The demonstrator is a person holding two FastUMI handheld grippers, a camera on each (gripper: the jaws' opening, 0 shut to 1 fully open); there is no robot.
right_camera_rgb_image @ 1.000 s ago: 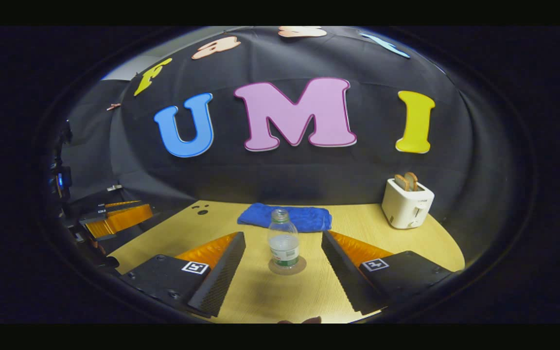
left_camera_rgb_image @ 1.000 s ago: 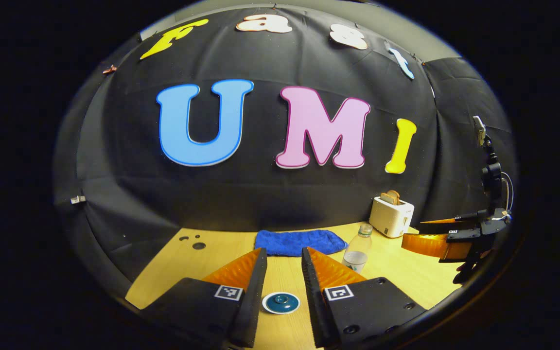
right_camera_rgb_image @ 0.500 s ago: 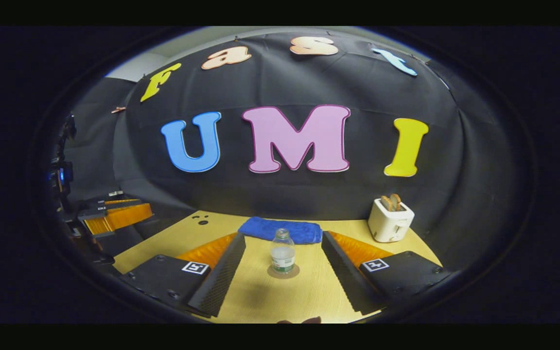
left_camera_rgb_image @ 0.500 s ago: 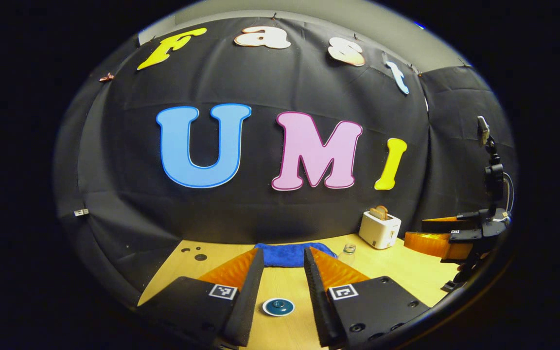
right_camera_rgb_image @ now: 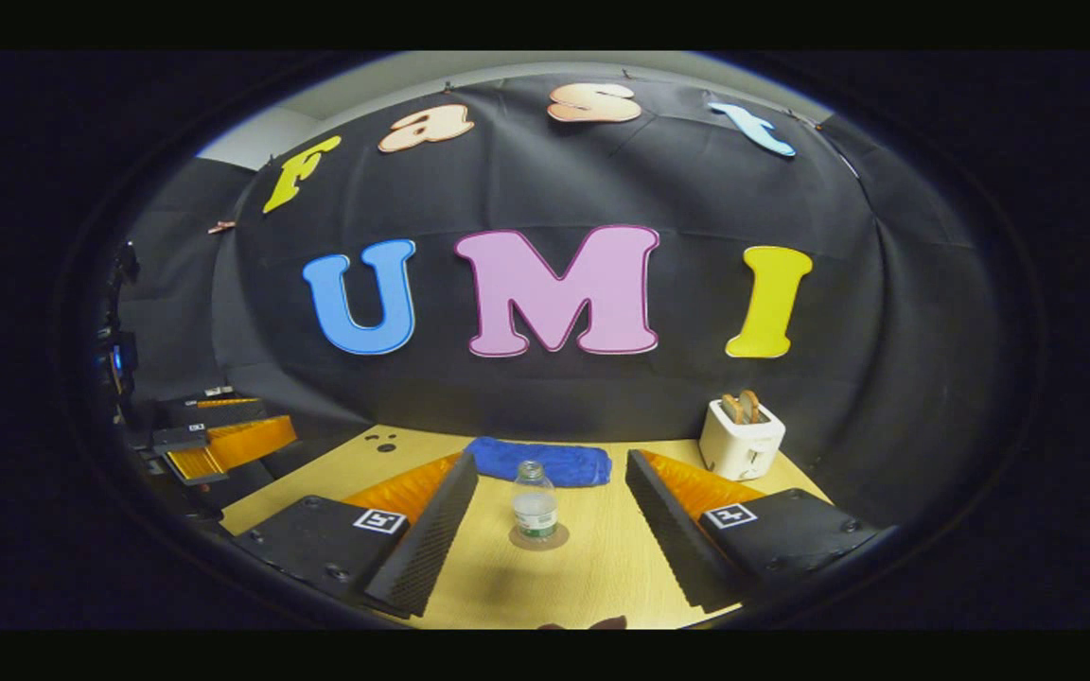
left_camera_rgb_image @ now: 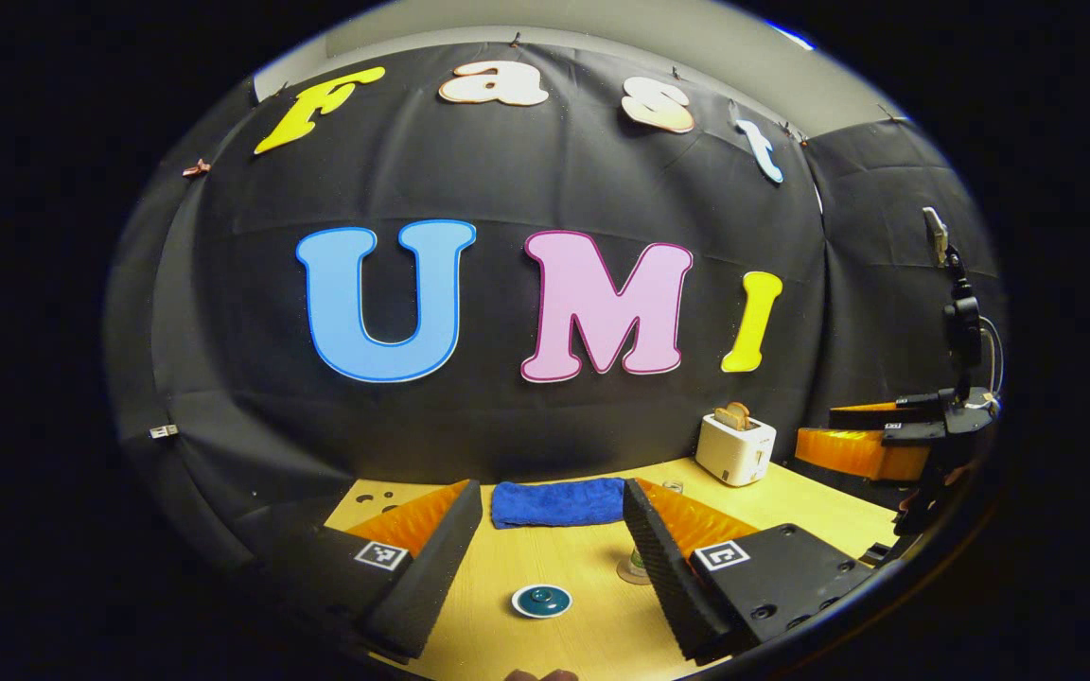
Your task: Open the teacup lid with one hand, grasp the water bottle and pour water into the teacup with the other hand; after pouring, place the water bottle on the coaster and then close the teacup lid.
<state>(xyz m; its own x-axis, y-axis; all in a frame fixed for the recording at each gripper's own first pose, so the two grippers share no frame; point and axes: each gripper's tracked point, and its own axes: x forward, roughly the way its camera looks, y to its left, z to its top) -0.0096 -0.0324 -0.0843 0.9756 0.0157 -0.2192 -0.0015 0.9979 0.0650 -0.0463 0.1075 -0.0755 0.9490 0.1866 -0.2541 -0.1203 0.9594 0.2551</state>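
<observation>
Teacup lid (left_camera_rgb_image: 541, 601), a round teal disc with a central knob and pale rim, lies on the wooden table (left_camera_rgb_image: 564, 558) between the spread fingers of the left gripper (left_camera_rgb_image: 553, 558), at six o'clock in the left gripper view, touched by neither finger. Since a second ago those ridged black-and-orange fingers have parted wider and drawn back from the lid. A clear plastic water bottle (right_camera_rgb_image: 535, 500) stands upright on a round brown coaster (right_camera_rgb_image: 538, 537), centred ahead of the right gripper (right_camera_rgb_image: 551, 525), whose fingers gape wide and hold nothing; it has receded too. Beyond lie a fuzzy blue cloth (right_camera_rgb_image: 539, 462) at twelve o'clock and a boxy white toaster (right_camera_rgb_image: 742, 439) at two o'clock.
</observation>
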